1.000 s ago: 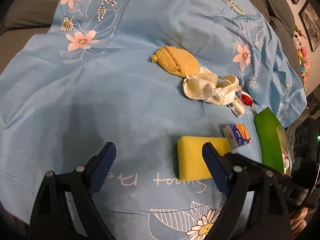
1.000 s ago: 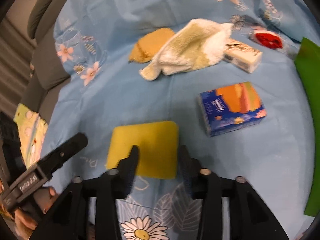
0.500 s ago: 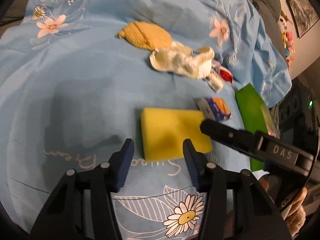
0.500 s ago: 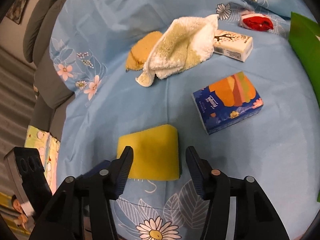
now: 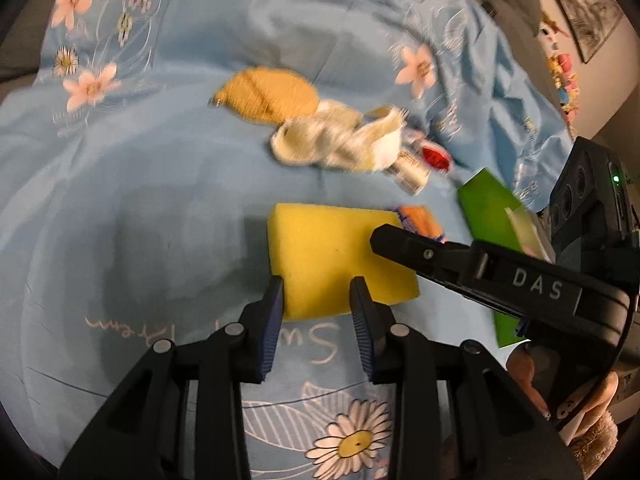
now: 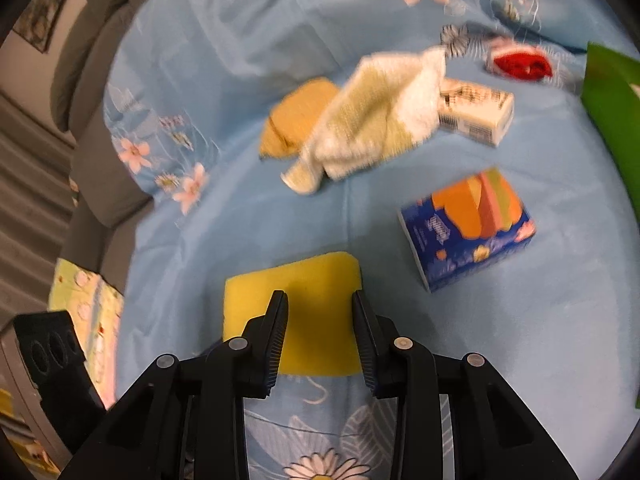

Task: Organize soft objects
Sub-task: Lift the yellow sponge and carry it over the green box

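Sponge (image 5: 336, 264) lies flat on the blue flowered cloth (image 5: 140, 200), now nearer to both tools than a second ago. My left tool (image 5: 317, 300) has just been closing; its jaws stand narrow over the near edge of the sponge, and I cannot tell if they press it. My right tool (image 6: 319, 312) has closed further as well, the sponge showing between its jaws. In the left view its side reads "DAS". The tissue pack (image 6: 468, 228) print is blurred.

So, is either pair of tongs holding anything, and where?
Nothing is held. The left tongs and right tongs have just been closing, empty, over the flat-lying yellow sponge.
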The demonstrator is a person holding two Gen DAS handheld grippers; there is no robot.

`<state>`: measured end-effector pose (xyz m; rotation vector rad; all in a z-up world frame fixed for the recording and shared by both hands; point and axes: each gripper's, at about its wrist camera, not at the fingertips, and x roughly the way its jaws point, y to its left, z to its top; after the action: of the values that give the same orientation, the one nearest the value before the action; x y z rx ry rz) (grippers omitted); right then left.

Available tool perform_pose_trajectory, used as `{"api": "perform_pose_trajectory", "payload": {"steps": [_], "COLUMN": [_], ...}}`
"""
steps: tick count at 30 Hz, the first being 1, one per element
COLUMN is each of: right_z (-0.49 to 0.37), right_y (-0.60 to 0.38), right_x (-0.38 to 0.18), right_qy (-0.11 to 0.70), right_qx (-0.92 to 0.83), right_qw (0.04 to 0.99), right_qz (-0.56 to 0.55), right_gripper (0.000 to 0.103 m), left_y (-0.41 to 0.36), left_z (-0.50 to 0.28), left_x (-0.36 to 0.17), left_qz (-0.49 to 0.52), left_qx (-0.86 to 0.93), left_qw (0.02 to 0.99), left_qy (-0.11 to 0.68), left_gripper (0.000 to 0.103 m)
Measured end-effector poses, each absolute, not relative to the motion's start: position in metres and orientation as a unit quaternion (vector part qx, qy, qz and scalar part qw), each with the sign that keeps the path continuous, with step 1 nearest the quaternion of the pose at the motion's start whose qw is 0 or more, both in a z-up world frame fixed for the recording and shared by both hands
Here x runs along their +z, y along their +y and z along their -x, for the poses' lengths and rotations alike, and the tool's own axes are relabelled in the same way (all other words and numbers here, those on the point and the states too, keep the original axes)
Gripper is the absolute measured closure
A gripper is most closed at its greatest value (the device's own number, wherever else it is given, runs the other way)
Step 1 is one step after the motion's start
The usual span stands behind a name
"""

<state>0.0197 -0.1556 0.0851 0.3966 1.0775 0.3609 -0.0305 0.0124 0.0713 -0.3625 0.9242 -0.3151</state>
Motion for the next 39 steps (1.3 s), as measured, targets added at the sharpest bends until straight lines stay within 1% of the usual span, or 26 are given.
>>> {"api": "perform_pose_trajectory", "payload": {"steps": [5,7,12,16,29,39], "right_z": [-0.012,-0.009,-0.006,-0.003,0.018,0.033], "right_y": [-0.159,-0.163,-0.182,-0.213,-0.326,-0.409], "right_x": [0.120,0.132,0.150,0.156,0.165,0.158], "right_qy": [0.466,0.449,0.419,0.404,0.347,0.327], "right_qx": [0.172,0.167,0.151,0.135,0.026,-0.050], "right_qw": [0.850,0.860,0.878,0.882,0.900,0.890], "right_qz": [-0.175,-0.175,-0.174,-0.201,-0.261,-0.314], "right_gripper": [0.067,0.067,0.067,0.067,0.067,0.067], "left_y": [0.005,-0.005,-0.031,-0.063,-0.177,-0.255], "left_z": [0.036,0.036,0.034,0.028,0.013,-0.003], "left_x": [0.102,0.112,0.123,0.133,0.145,0.136], "left_qz": [0.182,0.166,0.157,0.143,0.103,0.078], "left_qx": [-0.155,-0.151,-0.159,-0.169,-0.253,-0.313], "left_qw": [0.889,0.899,0.904,0.908,0.892,0.861], "left_qy": [0.390,0.377,0.364,0.357,0.361,0.392], "left_gripper": [0.074,0.073,0.073,0.073,0.073,0.073]}}
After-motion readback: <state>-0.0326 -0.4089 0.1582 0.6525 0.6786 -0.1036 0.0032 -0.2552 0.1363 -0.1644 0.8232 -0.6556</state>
